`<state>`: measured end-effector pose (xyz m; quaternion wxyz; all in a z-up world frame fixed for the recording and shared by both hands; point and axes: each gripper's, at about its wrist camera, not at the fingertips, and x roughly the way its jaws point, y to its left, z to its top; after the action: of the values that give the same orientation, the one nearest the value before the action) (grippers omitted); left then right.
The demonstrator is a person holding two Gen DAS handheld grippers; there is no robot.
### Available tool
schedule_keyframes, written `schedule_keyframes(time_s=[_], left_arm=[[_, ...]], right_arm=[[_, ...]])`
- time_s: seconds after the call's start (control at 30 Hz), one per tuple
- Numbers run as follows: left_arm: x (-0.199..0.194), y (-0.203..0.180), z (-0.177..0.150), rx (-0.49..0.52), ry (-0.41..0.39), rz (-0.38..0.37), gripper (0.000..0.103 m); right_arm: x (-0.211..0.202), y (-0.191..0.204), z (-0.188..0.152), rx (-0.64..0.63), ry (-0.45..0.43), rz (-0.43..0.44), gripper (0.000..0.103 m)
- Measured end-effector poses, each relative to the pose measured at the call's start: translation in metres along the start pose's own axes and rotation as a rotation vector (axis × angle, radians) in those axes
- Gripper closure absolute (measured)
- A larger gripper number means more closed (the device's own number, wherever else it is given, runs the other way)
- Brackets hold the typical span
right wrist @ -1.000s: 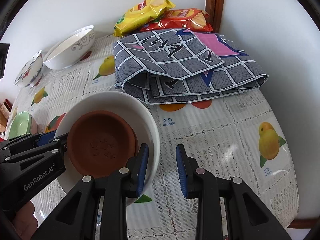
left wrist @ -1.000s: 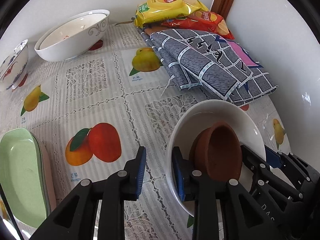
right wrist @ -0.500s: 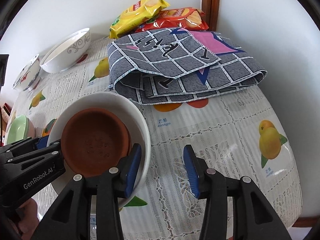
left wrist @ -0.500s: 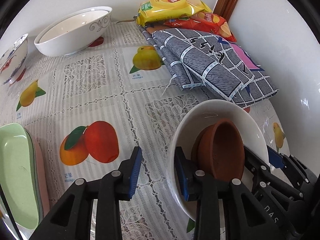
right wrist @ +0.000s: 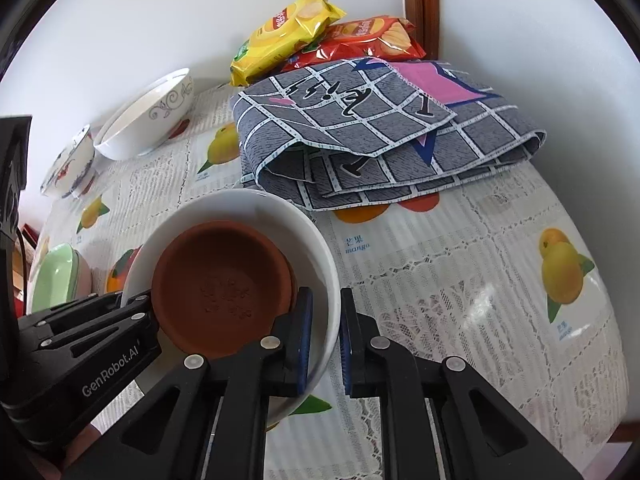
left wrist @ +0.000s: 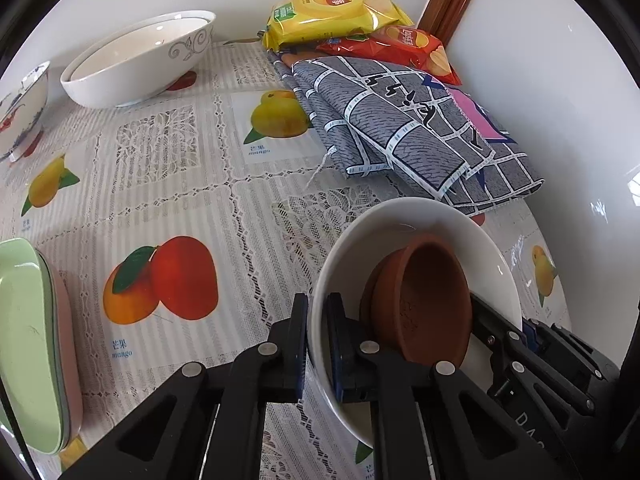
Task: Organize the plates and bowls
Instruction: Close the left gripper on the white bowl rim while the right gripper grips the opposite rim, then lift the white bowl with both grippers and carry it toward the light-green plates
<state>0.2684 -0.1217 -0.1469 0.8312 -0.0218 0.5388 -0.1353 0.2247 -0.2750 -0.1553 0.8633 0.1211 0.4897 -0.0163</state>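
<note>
White bowl, on the fruit-print tablecloth at about 5 o'clock in the left wrist view and 8 o'clock in the right wrist view; its near lower wall is cut off behind the gripper bodies in both views. Inside it, a brown terracotta dish, tilted against the bowl wall; a faint embossed mark on its floor is too blurred to read, and a second brown rim behind it may be another dish, which cannot be told. Left gripper: clenched on the near rim of the white bowl, one blue pad outside, one inside. Right gripper: jaws closing, the opposite rim of the bowl between them, pads on the wall. Large white bowl with grey scroll pattern at 11 o'clock by the wall; it may be two nested bowls. Small bowl with red and blue painting at 10 o'clock, cut by the frame edge. Green plates stacked on a pink one at 8 o'clock, partly out of frame; count unclear. Folded grey checked cloth at 1 o'clock, just beyond the white bowl; whether they touch cannot be told. Yellow crisp packet and red crisp packet at 12 o'clock, the red one partly hidden under cloth and yellow packet.
</note>
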Motion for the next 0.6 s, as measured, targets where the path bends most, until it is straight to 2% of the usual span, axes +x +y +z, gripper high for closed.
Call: schedule_keyframes(time_s=[0.17,0.6], left_arm=[[-0.007,0.001,-0.008,0.002,-0.015,-0.001,0.093],[-0.057,0.004,-0.015,-0.002,-0.075,-0.006,0.093]], right_arm=[[-0.005,-0.003,-0.005,0.038,0.009,0.026,0.091],[-0.052,0.010,-0.010,0.057,-0.061,0.041,0.092]])
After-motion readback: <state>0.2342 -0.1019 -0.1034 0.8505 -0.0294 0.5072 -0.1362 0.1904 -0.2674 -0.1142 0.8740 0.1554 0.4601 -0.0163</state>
